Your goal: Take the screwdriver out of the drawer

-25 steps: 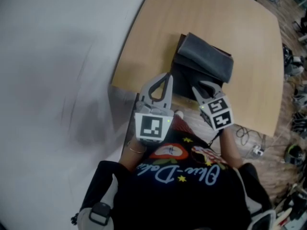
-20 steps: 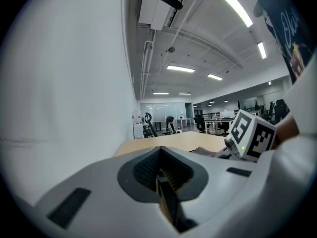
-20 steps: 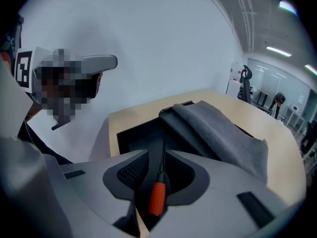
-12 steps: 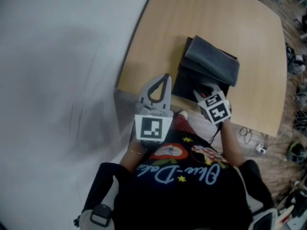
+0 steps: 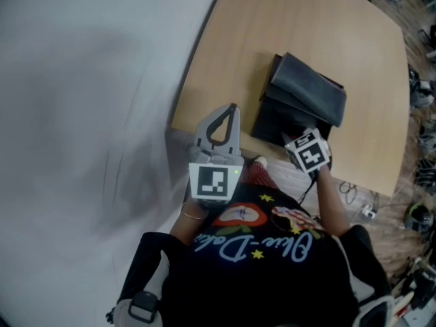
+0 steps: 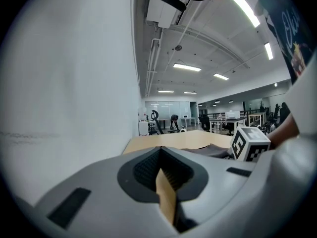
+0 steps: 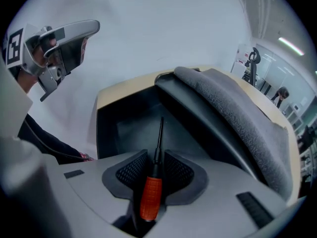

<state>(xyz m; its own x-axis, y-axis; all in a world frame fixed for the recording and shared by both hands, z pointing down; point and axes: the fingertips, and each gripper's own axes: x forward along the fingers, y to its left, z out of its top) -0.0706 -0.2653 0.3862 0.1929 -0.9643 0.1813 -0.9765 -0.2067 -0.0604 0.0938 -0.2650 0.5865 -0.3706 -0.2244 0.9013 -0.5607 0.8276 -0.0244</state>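
Right gripper view shows right gripper (image 7: 156, 155) jaws opening around the screwdriver (image 7: 150, 197); left gripper (image 5: 233, 109) jaws clenched.

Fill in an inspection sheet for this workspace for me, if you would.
Surface: wooden table.
Job's things: dark drawer box, its drawer open; orange-handled screwdriver lying inside.
Clutter: nothing seen on the table.
Grippers: right gripper in the drawer, jaws opening either side of the screwdriver, not pressing it; left gripper at the table's near edge, jaws together, empty.
Cables: loose cable on the floor.
Surroundings: white wall; desks beyond.
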